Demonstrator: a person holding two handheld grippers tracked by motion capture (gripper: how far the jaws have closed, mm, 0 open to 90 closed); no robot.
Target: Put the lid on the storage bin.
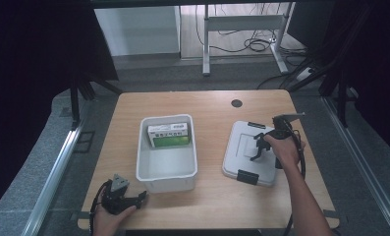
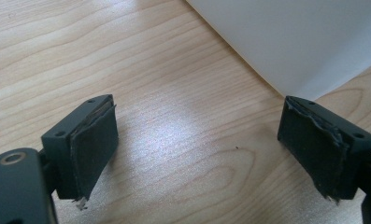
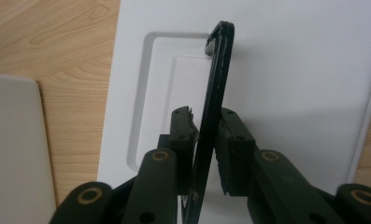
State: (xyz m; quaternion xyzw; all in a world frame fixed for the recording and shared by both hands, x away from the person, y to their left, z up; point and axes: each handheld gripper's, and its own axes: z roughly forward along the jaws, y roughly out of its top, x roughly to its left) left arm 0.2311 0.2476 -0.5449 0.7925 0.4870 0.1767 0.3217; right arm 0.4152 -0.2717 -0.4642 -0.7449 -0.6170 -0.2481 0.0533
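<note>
Right gripper (image 3: 206,154) is clamped on the black handle (image 3: 216,93) of the lid (image 1: 241,147).
Lid is laid flat on the table (image 1: 217,196), right of the white bin (image 1: 167,169); a green box (image 1: 170,134) is seen inside. Left gripper (image 2: 197,149) is held wide apart, low over bare wood beside the bin's corner.

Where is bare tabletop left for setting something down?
Free: the far strip behind the white bin and lid, around the grommet hole; the left edge beside the bin. Crowded: the near-left corner with the left gripper, and the right side where the right gripper grips the lid handle.
</note>
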